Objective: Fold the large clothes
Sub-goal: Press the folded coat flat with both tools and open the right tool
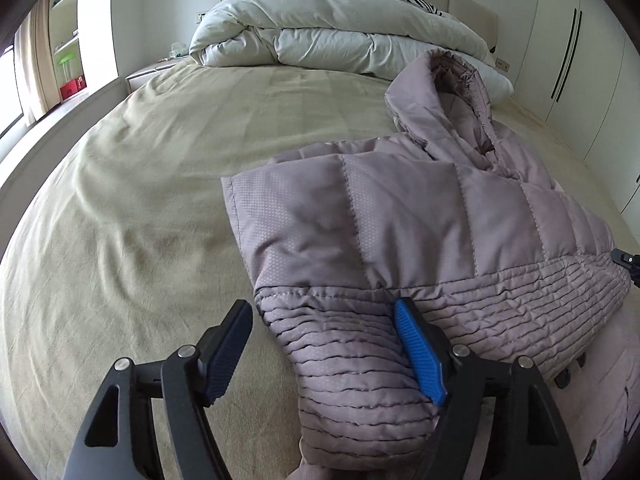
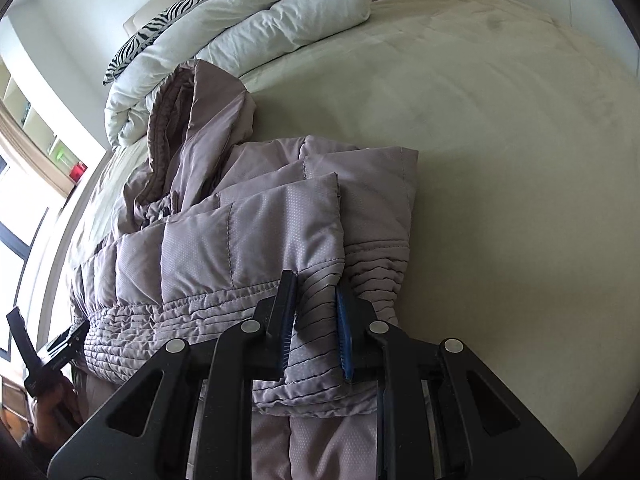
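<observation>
No readable writing. The jacket (image 1: 420,220) lies folded on the bed (image 1: 140,200); the left gripper (image 1: 324,320) gapes wide around its sleeve, while the right gripper (image 2: 316,296) pinches its hem.

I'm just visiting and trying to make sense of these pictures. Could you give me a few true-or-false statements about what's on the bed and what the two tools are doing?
1. The jacket lies on a bed. True.
2. The right gripper has its jaws wide open. False: they pinch the jacket's hem.
3. The left gripper is open. True.
4. The jacket is bright red. False: it is pale mauve.
5. A white duvet is piled by the headboard. True.
</observation>
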Motion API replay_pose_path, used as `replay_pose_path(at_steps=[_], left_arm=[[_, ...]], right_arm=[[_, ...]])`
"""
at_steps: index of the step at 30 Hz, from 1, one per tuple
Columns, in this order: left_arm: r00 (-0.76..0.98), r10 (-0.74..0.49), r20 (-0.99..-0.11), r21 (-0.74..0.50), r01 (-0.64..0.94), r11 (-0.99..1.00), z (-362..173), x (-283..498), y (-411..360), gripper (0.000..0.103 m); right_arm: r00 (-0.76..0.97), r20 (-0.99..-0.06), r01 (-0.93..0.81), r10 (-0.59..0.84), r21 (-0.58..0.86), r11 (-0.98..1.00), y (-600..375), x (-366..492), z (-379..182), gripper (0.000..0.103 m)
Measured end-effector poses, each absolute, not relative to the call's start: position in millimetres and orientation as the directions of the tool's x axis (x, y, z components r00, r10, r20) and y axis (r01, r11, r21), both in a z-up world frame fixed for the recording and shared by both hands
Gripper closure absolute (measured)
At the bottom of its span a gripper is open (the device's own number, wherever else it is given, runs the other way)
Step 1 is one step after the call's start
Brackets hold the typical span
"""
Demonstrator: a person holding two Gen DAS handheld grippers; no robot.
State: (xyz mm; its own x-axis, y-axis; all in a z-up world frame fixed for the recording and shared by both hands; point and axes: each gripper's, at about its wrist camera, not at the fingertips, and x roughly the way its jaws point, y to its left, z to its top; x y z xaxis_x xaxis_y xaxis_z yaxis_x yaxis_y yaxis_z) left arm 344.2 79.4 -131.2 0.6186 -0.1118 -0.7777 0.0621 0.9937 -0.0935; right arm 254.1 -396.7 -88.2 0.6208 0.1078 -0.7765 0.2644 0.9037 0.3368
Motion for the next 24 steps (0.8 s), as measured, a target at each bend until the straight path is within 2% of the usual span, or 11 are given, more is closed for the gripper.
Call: replay_pose_path(at_steps=[5, 7, 8, 11, 16, 19, 23, 24], left_arm=[[0.727, -0.076, -0.683, -0.037, 0.069, 0.997, -103.3, 312.6, 69.0, 0.026], [0.661, -0.06, -0.748, 0.004, 0.095, 0.995, -124.7, 322.8, 59.3, 0.024], [0.615, -0.075, -0.785, -0.015, 0.102, 0.995, -139.1, 329.8, 59.3, 0.023], [0.6, -0.131, -0.789, -0.11, 0.073, 0.991, -146.7, 335.5, 73.6, 0.015], [0.617, -0.131, -0.776, -0.098, 0.088, 0.991, -128.5, 328.9, 76.0, 0.017], [0.68, -0.135, -0.72, -0.11, 0.08, 0.991, -99.9, 321.2, 78.5, 0.017], [0.723, -0.127, -0.679, -0.062, 0.116, 0.991, -80.6, 327.3, 64.4, 0.014], [0.717, -0.121, -0.686, -0.047, 0.122, 0.991, -83.7, 331.9, 60.4, 0.014]], right_arm=[[0.655, -0.751, 0.279, 0.083, 0.343, 0.897, -395.0, 240.7, -75.5, 0.085], [0.646, -0.76, 0.286, 0.072, 0.329, 0.9, -391.3, 240.3, -80.8, 0.084], [0.633, -0.771, 0.284, 0.066, 0.31, 0.907, -389.1, 242.6, -86.0, 0.082], [0.63, -0.773, 0.253, 0.08, 0.301, 0.919, -389.6, 245.4, -98.9, 0.079], [0.663, -0.737, 0.244, 0.131, 0.378, 0.893, -404.1, 242.2, -91.4, 0.078], [0.72, -0.685, 0.22, 0.108, 0.372, 0.902, -402.8, 234.2, -70.5, 0.076], [0.748, -0.648, 0.12, 0.142, 0.342, 0.932, -377.4, 238.6, -47.1, 0.07], [0.753, -0.642, 0.1, 0.144, 0.328, 0.939, -369.0, 240.4, -43.8, 0.052]])
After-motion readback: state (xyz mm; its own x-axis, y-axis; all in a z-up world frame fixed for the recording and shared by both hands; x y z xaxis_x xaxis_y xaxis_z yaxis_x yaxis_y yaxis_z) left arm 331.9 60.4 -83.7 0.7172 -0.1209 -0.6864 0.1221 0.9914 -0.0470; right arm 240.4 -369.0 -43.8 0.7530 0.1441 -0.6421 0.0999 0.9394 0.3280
